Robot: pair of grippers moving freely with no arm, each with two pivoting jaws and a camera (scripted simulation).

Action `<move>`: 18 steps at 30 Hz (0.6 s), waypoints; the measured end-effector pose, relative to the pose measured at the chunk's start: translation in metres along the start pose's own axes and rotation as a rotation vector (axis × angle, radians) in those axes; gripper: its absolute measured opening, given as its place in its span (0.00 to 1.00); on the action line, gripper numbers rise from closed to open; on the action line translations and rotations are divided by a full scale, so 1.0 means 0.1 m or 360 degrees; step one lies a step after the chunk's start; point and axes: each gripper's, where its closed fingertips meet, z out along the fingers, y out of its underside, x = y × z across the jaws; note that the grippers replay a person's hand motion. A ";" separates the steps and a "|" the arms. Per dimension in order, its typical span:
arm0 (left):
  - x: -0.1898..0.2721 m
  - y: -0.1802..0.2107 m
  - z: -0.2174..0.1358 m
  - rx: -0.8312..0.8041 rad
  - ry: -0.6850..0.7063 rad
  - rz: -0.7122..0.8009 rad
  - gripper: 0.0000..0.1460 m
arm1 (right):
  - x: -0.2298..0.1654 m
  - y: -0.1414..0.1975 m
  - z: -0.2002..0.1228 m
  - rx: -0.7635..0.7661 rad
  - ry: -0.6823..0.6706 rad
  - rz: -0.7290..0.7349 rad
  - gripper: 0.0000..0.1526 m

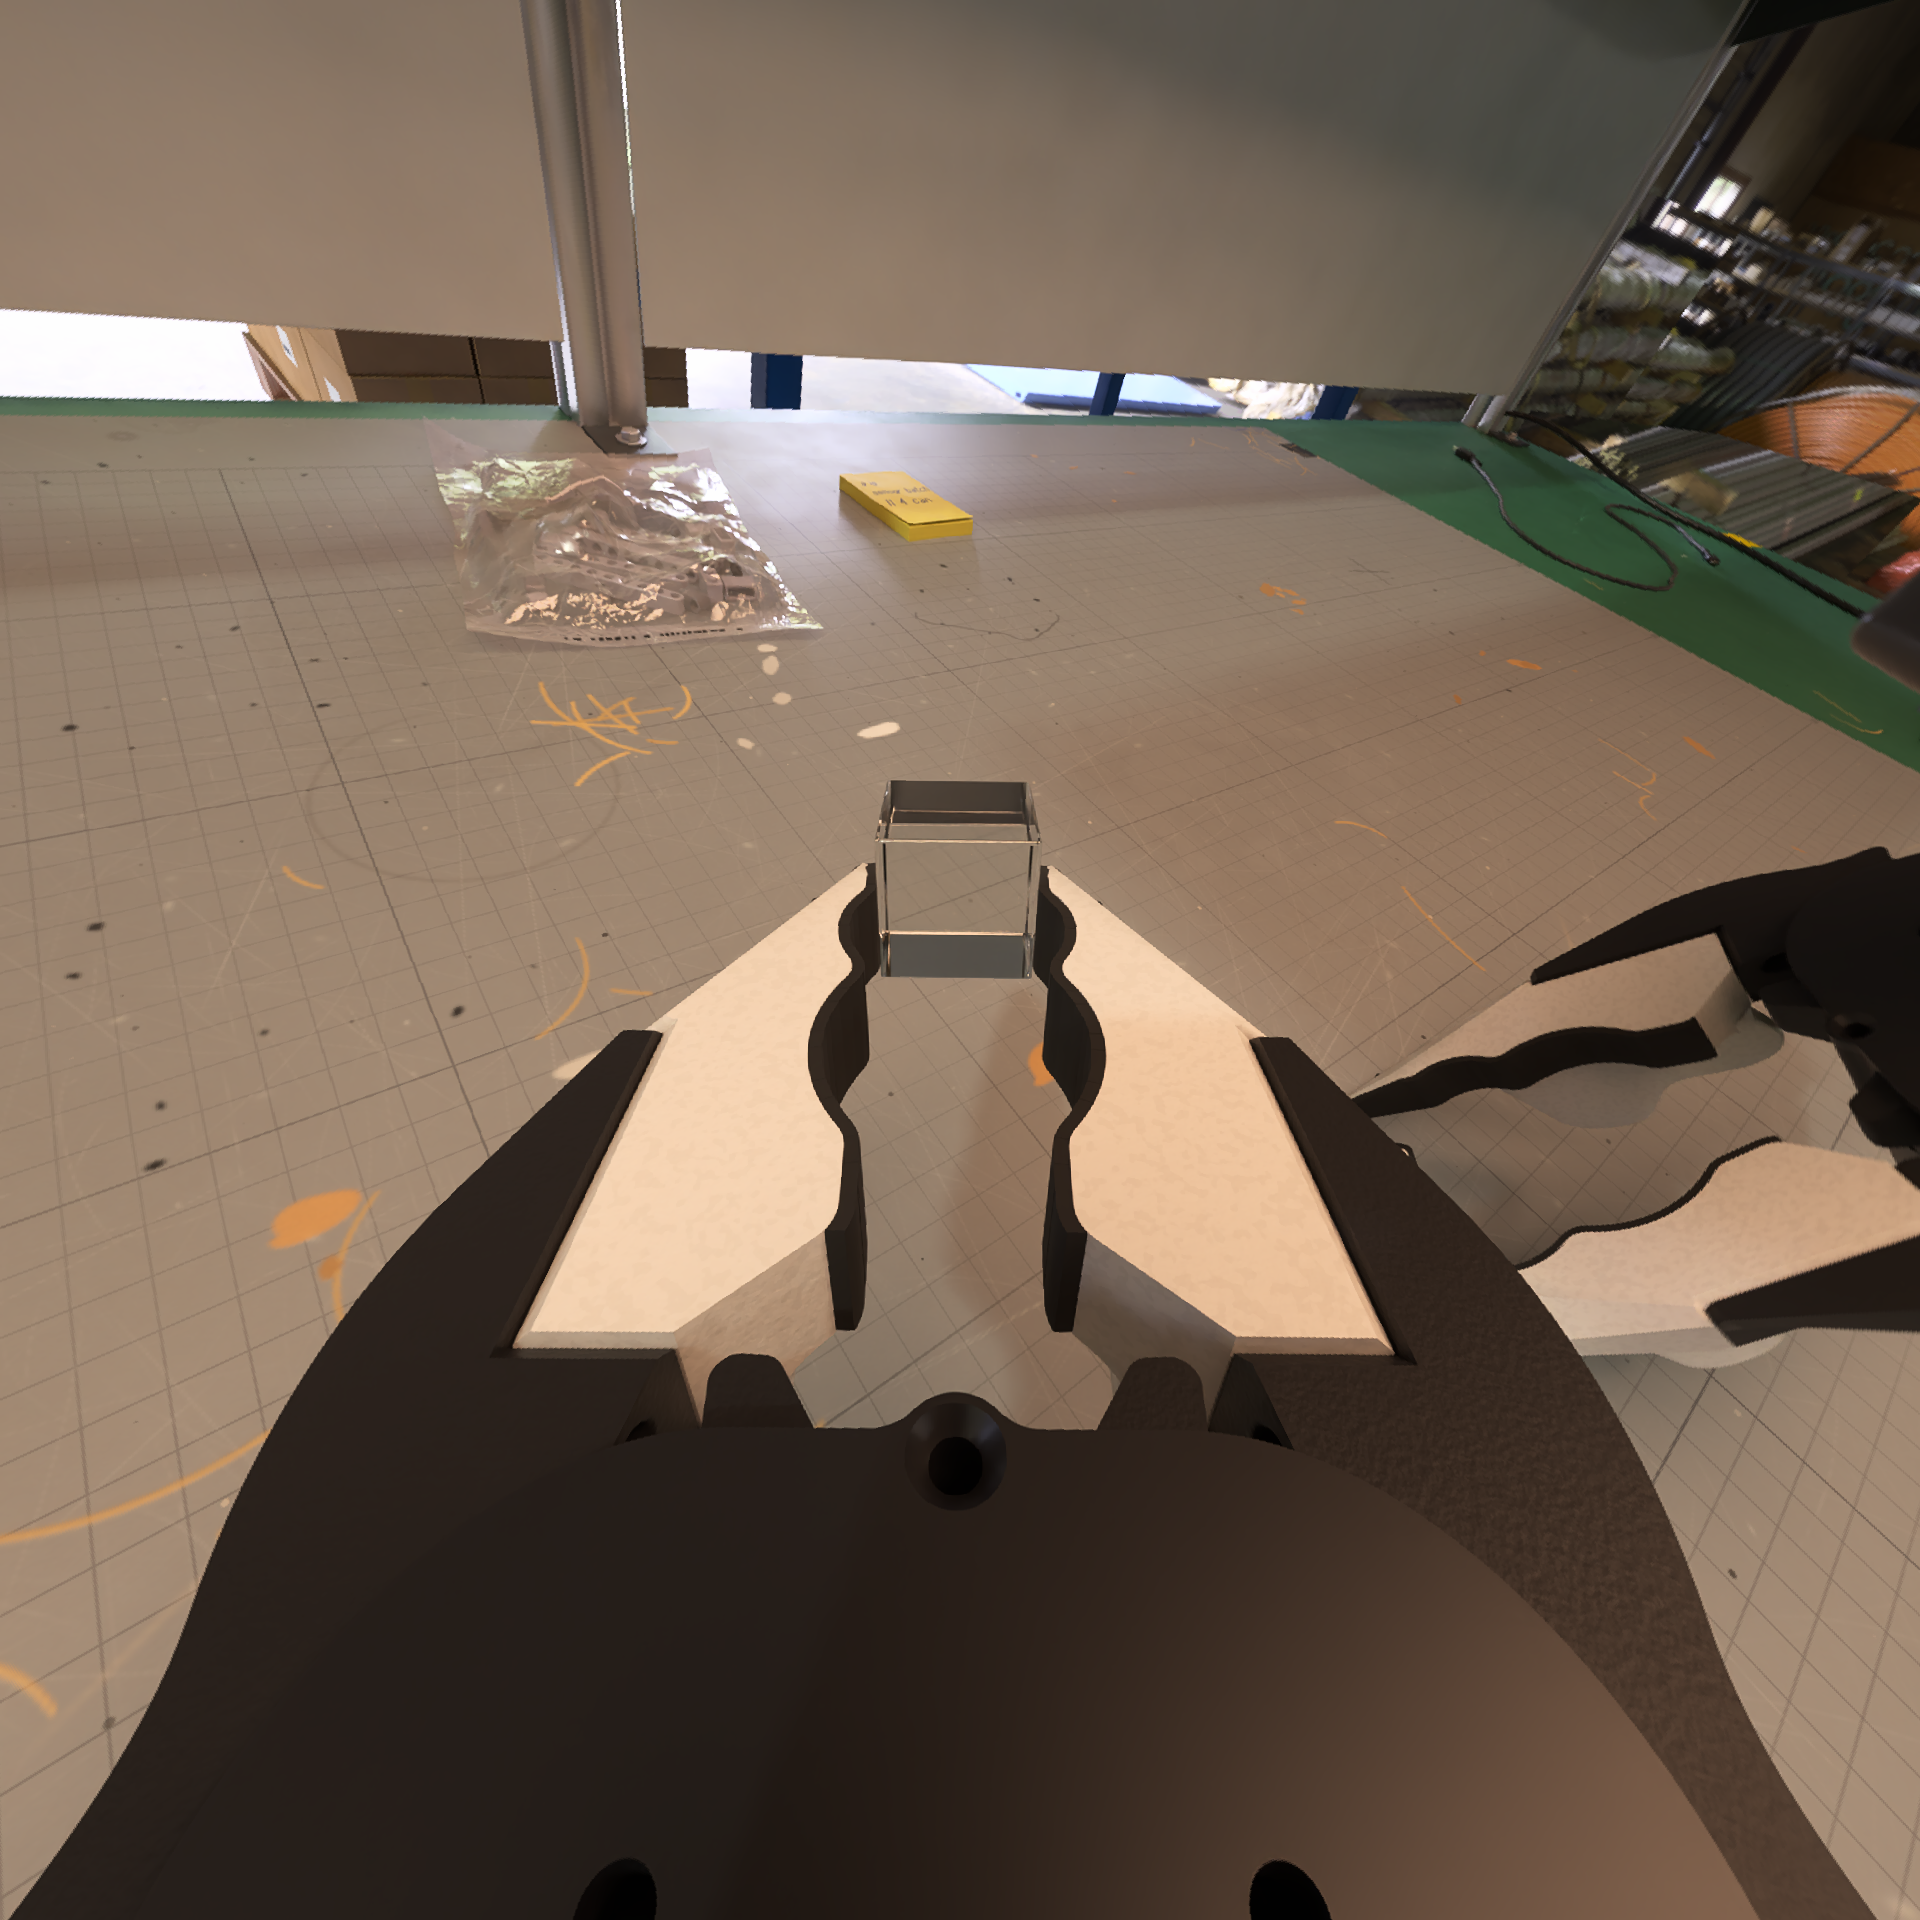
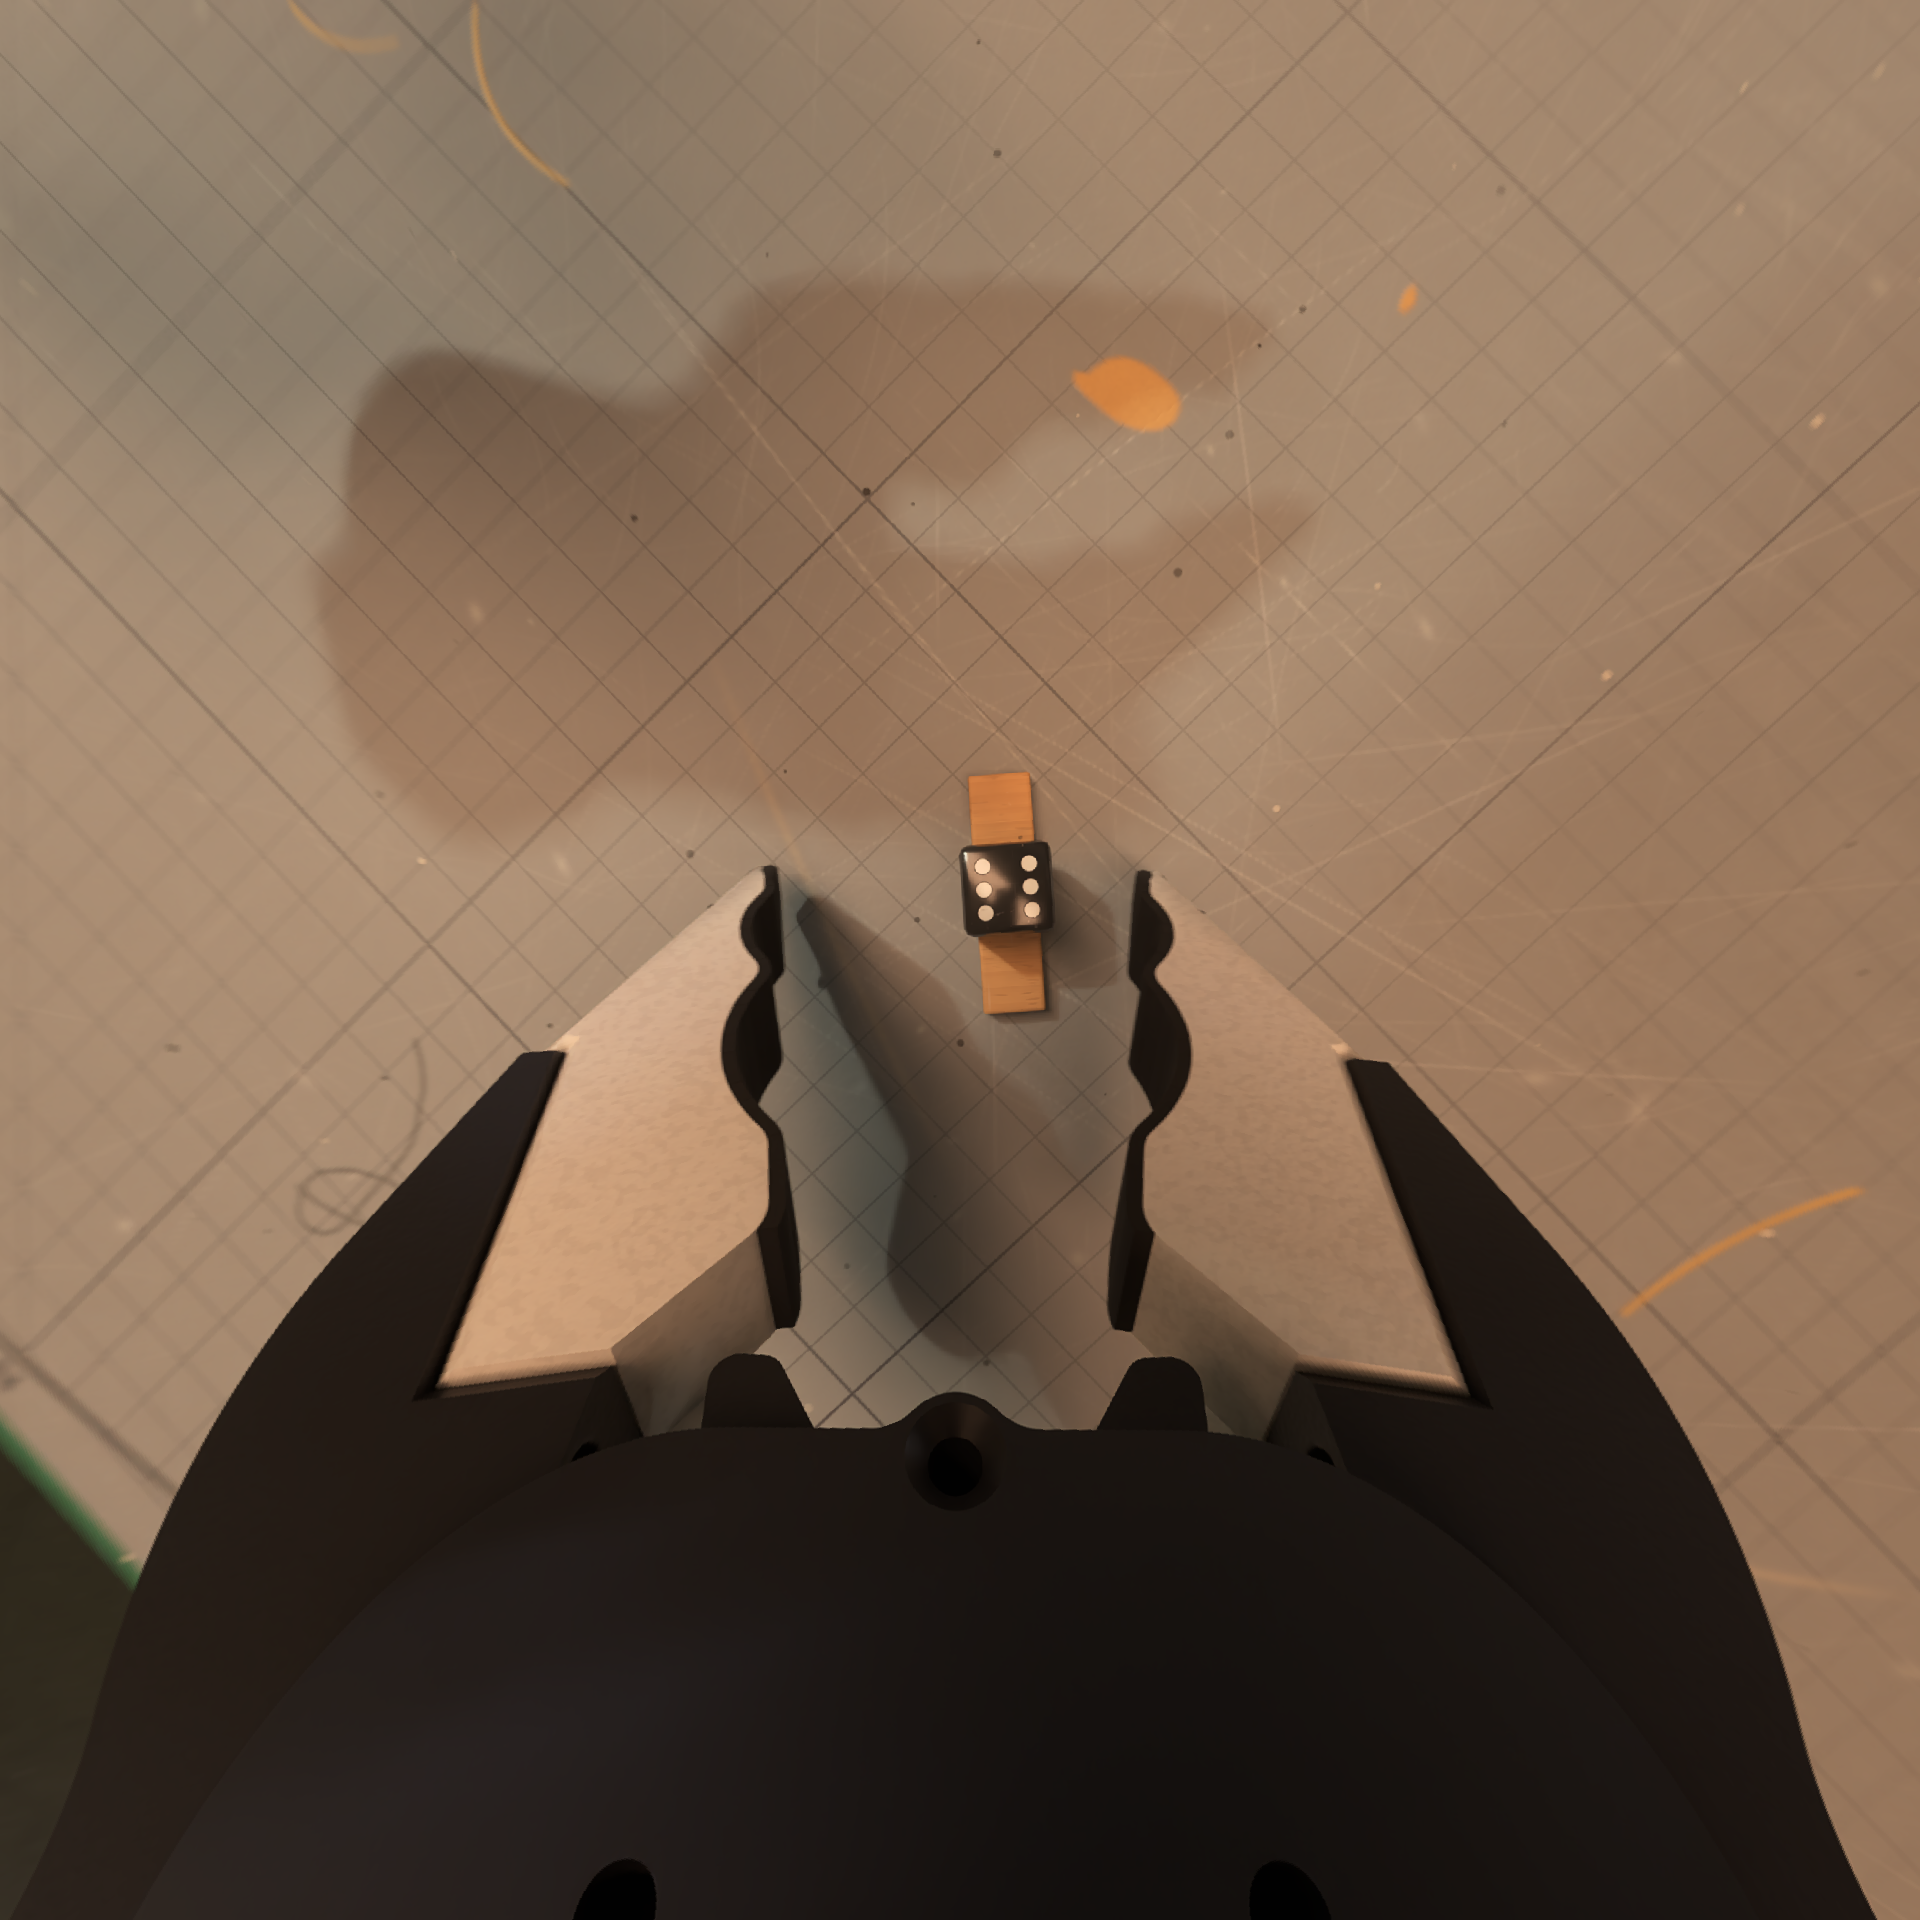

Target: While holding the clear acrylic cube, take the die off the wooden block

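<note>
The left hand-held gripper pinches the clear acrylic cube, glassy and sharp-edged, between its scalloped fingertips above the scratched grid tabletop. The right hand-held gripper points straight down, fingers spread, over the glossy black die sitting mid-length on the thin, flat wooden block.

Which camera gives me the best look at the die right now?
The right wrist view. It looks straight down on the black die, six white pips up, sitting across the narrow wooden block between the open right gripper fingers. The left wrist view shows no die at all.
</note>
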 end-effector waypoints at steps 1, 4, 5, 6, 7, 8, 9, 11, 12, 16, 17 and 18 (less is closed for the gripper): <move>0.00 0.01 0.00 -0.0005 0.0001 -0.0003 0.19 | 0.00 0.00 0.01 -0.0010 0.0049 -0.0057 0.40; -0.01 0.01 0.00 -0.0006 0.0004 -0.0008 0.19 | 0.04 -0.01 0.00 -0.0002 0.0099 -0.0149 0.29; -0.01 0.00 0.00 -0.0005 0.0004 -0.0008 0.19 | 0.08 0.00 -0.01 0.0000 0.0128 -0.0195 0.21; -0.01 0.00 0.00 -0.0005 0.0004 -0.0008 0.19 | 0.09 -0.01 -0.03 0.0012 0.0128 -0.0229 0.13; -0.01 0.00 0.00 -0.0006 0.0005 -0.0009 0.19 | 0.10 -0.02 -0.05 0.0046 0.0099 -0.0229 0.11; -0.02 0.00 0.00 -0.0007 0.0005 -0.0011 0.19 | 0.12 -0.05 -0.08 0.0089 0.0072 -0.0197 0.11; -0.02 0.01 0.00 -0.0008 0.0004 -0.0013 0.19 | 0.15 -0.09 -0.12 0.0137 0.0057 -0.0155 0.11; -0.02 0.01 0.01 -0.0010 0.0006 -0.0019 0.19 | 0.23 -0.20 -0.26 0.0251 0.0056 -0.0114 0.11; -0.02 0.01 0.01 -0.0010 0.0006 -0.0021 0.19 | 0.26 -0.26 -0.36 0.0314 0.0072 -0.0109 0.11; -0.04 0.00 0.00 -0.0007 0.0001 -0.0031 0.19 | 0.41 -0.57 -1.00 0.0592 0.0164 -0.0116 0.11; -0.05 0.00 0.00 -0.0007 0.0000 -0.0035 0.19 | 0.45 -0.63 -1.21 0.0646 0.0190 -0.0120 0.11; -0.05 0.01 0.00 -0.0008 0.0000 -0.0039 0.19 | 0.51 -0.70 -1.43 0.0705 0.0229 -0.0127 0.11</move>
